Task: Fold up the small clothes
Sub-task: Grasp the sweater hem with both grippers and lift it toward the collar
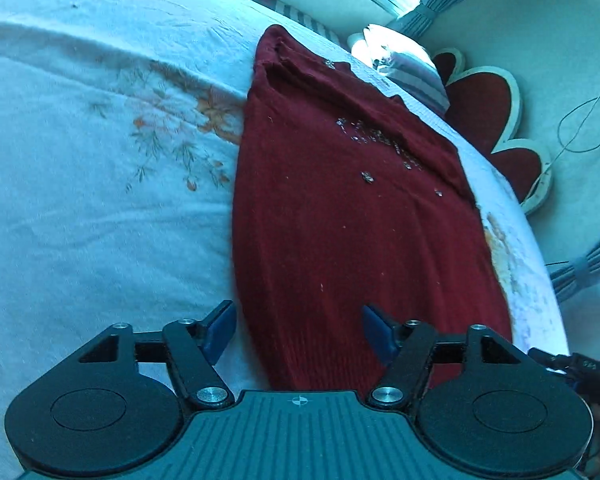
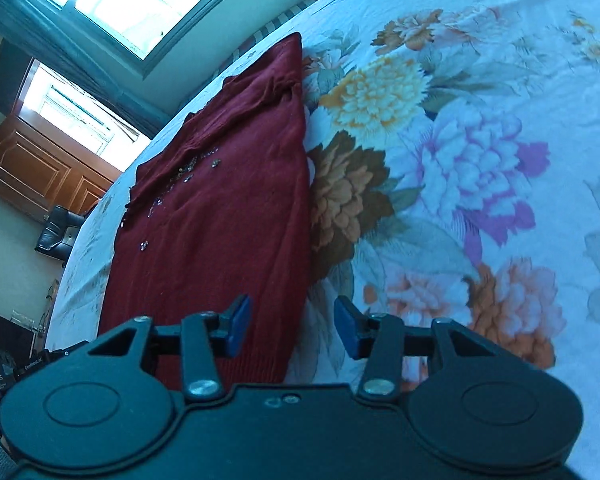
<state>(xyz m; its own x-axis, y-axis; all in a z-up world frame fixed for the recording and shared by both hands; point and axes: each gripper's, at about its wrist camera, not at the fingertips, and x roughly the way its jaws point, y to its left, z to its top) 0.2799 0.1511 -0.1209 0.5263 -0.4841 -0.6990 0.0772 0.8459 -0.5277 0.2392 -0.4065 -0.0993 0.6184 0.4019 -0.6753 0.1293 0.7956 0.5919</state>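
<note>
One maroon sweater (image 1: 340,216), no legible label.

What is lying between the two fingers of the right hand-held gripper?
In the right wrist view, the open right hand-held gripper frames the right edge of the red sweater and a strip of flowered bedsheet; nothing else.
</note>
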